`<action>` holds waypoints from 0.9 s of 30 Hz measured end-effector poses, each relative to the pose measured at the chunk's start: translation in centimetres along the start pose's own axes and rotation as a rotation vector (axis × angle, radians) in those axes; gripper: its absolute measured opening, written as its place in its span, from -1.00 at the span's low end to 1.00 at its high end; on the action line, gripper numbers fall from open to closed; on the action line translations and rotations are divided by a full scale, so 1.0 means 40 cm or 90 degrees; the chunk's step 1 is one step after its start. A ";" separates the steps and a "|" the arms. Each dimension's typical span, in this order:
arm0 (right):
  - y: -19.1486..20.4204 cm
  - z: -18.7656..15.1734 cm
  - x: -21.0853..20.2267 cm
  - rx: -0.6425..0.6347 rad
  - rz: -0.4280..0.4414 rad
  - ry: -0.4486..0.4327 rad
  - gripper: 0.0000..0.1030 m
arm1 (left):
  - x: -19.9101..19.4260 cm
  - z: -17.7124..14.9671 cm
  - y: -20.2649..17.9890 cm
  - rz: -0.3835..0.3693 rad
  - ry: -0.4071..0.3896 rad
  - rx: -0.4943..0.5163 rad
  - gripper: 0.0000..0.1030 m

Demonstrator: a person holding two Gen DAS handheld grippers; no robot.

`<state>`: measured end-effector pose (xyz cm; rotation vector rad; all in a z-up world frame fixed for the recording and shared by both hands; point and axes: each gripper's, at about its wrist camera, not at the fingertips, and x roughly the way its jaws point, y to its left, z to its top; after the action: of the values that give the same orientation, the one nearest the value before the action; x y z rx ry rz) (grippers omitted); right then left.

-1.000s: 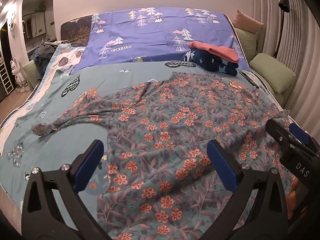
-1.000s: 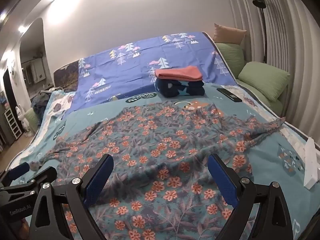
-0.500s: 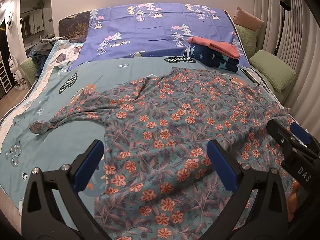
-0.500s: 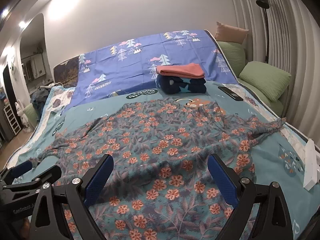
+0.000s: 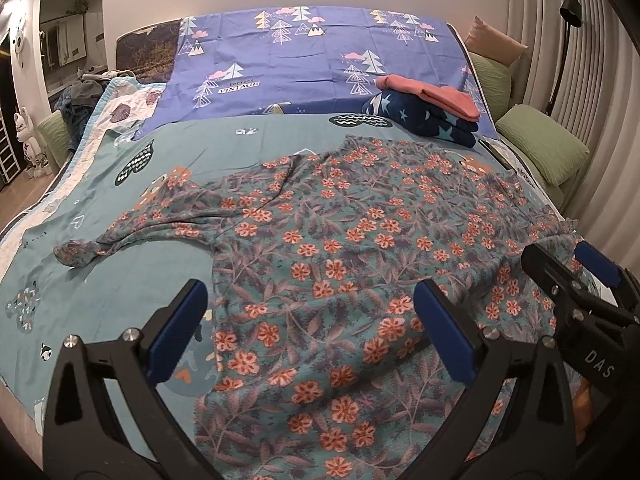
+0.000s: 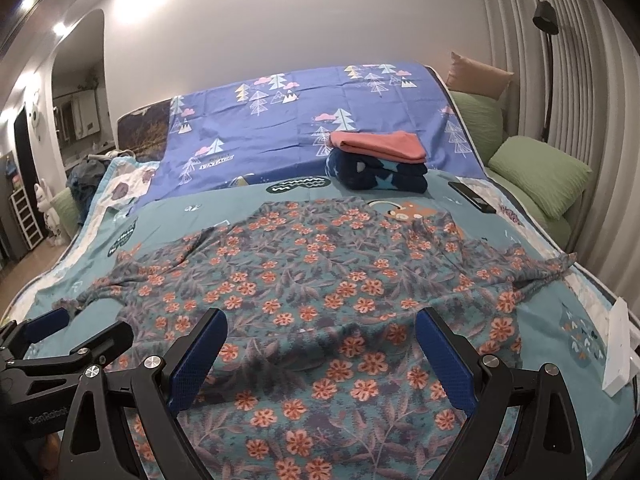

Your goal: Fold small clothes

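Floral garment (image 5: 360,248) spread flat on bed (image 5: 120,280), left tongs (image 5: 310,328) and right tongs (image 6: 320,356) both gaping above its near hem, holding nothing, folded stack (image 6: 378,164) beyond

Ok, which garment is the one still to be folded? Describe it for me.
On the bed, past both open hand-held grippers, lies the floral garment, spread flat with sleeves out. Unlike the folded pink and navy stack behind it, it is teal with orange flowers.
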<state>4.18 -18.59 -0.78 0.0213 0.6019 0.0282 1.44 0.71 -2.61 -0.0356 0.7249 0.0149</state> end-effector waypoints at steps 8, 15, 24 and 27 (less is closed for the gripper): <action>0.032 0.000 0.007 -0.012 -0.001 0.008 0.88 | 0.014 -0.004 0.038 -0.013 0.010 -0.012 0.99; 0.048 -0.002 0.008 -0.016 -0.002 0.010 0.88 | 0.017 -0.009 0.056 -0.020 0.012 -0.018 0.99; 0.061 -0.006 0.007 -0.016 -0.023 -0.005 0.88 | 0.027 -0.017 0.073 -0.027 0.017 -0.028 0.99; 0.062 -0.005 0.012 -0.014 -0.038 -0.003 0.88 | 0.032 -0.019 0.079 -0.033 0.020 -0.032 0.99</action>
<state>4.41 -16.08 -1.14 -0.0179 0.5977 -0.0233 1.81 3.83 -4.09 -0.1025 0.7556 -0.0176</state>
